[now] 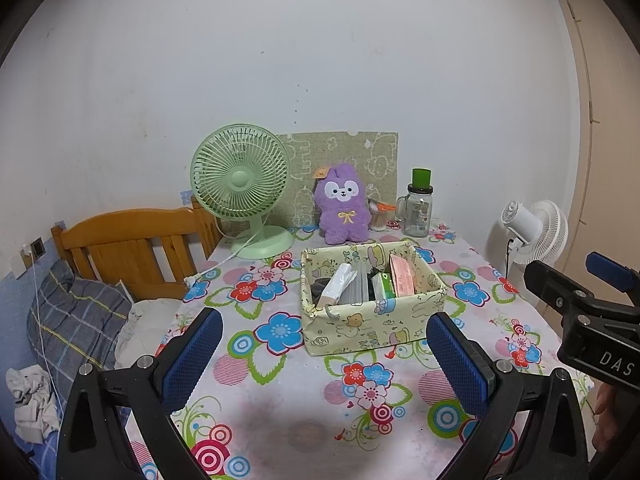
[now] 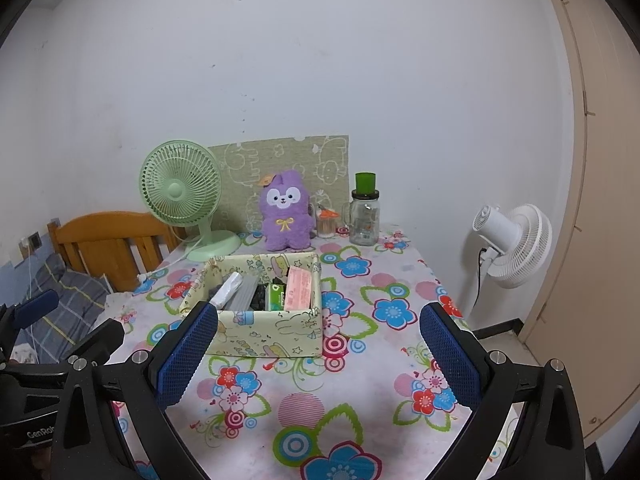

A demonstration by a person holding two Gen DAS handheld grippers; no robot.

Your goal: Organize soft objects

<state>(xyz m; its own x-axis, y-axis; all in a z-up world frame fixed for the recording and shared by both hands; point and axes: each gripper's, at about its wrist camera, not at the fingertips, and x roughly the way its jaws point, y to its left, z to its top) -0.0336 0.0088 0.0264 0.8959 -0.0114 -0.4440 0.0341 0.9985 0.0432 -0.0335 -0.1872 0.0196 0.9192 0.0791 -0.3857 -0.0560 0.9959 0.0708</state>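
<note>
A purple plush toy [image 1: 343, 204] [image 2: 285, 211] sits upright at the back of the flowered table, against a green patterned board. In front of it stands a pale yellow fabric box [image 1: 372, 332] [image 2: 276, 330] holding a white glove, a green packet, a pink packet and dark items. My left gripper [image 1: 325, 328] hovers open over the table's near side, short of the box. My right gripper [image 2: 319, 322] is open too, with the box's front wall seen between its fingers but farther off. Neither holds anything. The right gripper's body [image 1: 592, 312] shows at the left wrist view's right edge.
A green desk fan [image 1: 244, 188] [image 2: 184, 200] stands back left with its cord trailing. A glass jar with a green lid [image 1: 419, 208] [image 2: 365, 212] and a toothpick holder [image 2: 326, 222] stand back right. A bed with a wooden headboard [image 1: 132, 244] lies left; a white fan [image 2: 512, 244] stands right.
</note>
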